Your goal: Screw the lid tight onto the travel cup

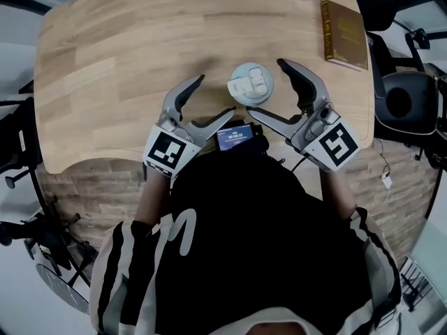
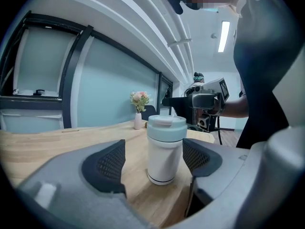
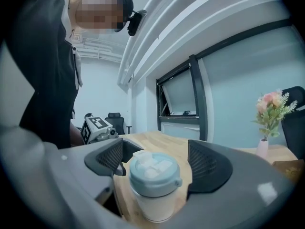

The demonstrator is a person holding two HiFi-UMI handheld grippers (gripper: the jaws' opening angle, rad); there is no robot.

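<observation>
Here's the travel cup (image 1: 251,84), upright in the middle of the tabletop (image 1: 112,61), pale blue lid (image 1: 250,82) sitting on top and looking level. The left gripper (image 1: 215,96) comes in from the left and the right gripper (image 1: 268,87) from the right. Both sets of fingers are spread wide and neither has hold of anything. In the left gripper view the cup body stands in the gap between the fingers (image 2: 107,163) with no pad pressing on it. In the right gripper view the lid sits low between the fingers (image 3: 207,163), again with clear space either side.

My read is that this is the grip-and-twist step, with no grip taken. The next move calls for one gripper to clamp the white body so it can't spin and the other to close on the lid rim and turn it. Whether the thread is already snug, I can't tell from here.

Around the cup, a phone (image 1: 235,136) lies at the near edge between the two grippers, close under the near fingers, so a low sweep could nudge it. A book (image 1: 343,33) lies at the far right and a vase of flowers (image 2: 139,109) stands at the far edge, both well clear.
</observation>
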